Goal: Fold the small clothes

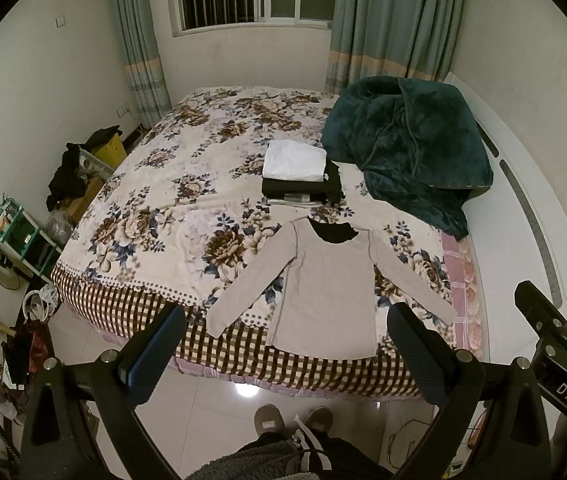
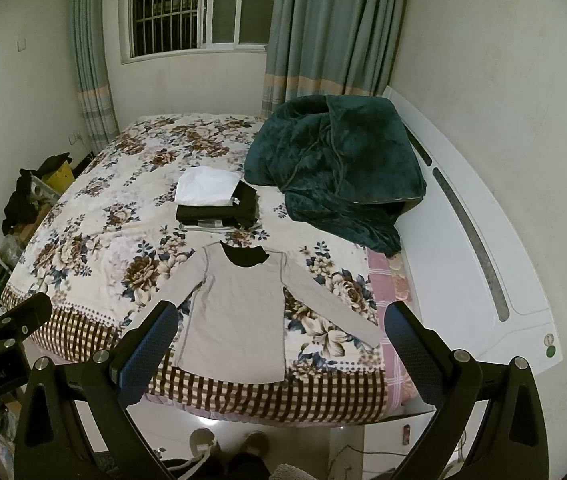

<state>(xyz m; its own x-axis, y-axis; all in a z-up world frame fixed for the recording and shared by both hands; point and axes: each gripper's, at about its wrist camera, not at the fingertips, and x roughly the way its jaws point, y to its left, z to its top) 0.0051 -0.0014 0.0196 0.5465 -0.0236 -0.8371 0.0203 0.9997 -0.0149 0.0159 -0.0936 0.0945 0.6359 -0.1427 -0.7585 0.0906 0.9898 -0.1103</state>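
a: where does the folding stand right now?

b: i'd judge one piece is waiting and a few are done. the beige long-sleeved knit top with a dark neck lining (image 1: pixel 325 288) lies flat, face up, on the near end of the floral-printed bed cover with a brown checked border (image 1: pixel 155 208), sleeves spread out to both sides, hem toward me. nothing on it is folded yet.

a: and the finished ones?

b: just beyond its collar sits a small stack of folded clothes, white on top of black (image 1: pixel 299 174), with something pale at the bottom i can't make out. those look done to me. the rumpled dark teal plush blanket (image 1: pixel 407 148) heaped toward the white headboard (image 2: pixel 463 240) doesn't seem part of the job.

a: what are your grippers doing?

b: both are up in the air on my side of the bed, above the floor, not touching any cloth. my left gripper (image 1: pixel 287 354) has its blue-padded fingers spread wide with nothing between them. my right gripper (image 2: pixel 279 354) is spread just as wide and equally empty.

a: so what's left?

b: the whole fold of the beige top, as i read it: sleeves in over the body, then the body doubled, then onto the stack.
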